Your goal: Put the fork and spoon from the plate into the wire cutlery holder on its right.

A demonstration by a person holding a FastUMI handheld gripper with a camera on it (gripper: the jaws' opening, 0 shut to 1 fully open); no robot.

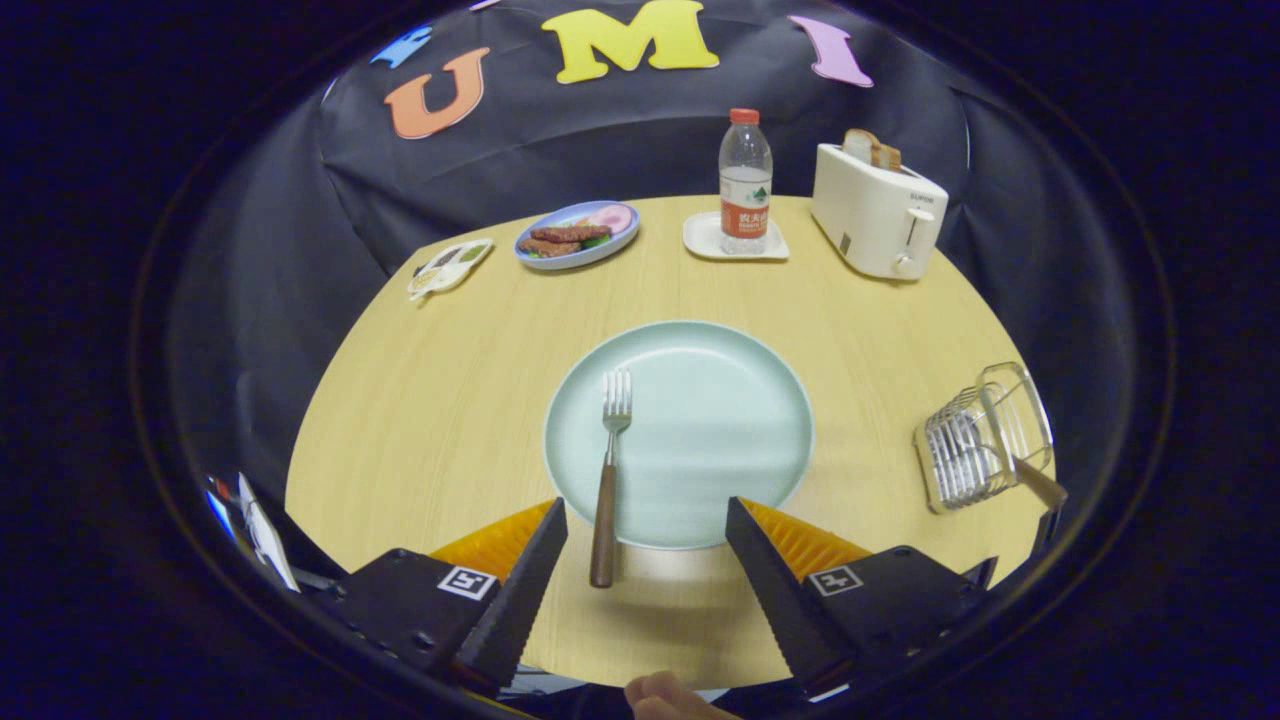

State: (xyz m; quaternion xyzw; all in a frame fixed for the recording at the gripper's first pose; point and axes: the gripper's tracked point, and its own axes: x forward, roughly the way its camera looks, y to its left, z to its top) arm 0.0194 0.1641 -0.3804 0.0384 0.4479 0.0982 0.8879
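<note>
We see the hand-held gripper hovering low over the near edge of the wooden counter, its two serrated black fingers spread wide apart and gripping nothing. Between the fingers, closer to the left one, lies the brown handle end of the fork, which sticks out past the rim of the pale green plate and over the counter. The fork's tines point away from us and rest on the left half of the plate. The rest of the plate is bare.

To the right of the plate, well apart from it, stands the wire cutlery holder near the counter's edge. A brown handle pokes out of it toward the near right; we cannot tell which utensil it belongs to.

Beyond the plate, along the far side of the counter, we see a blue dish with food, a small packet to its left, a water bottle standing on a white square coaster, and a cream toaster with bread slices in its slots.

Part of a person's hand shows just behind the fingers.
</note>
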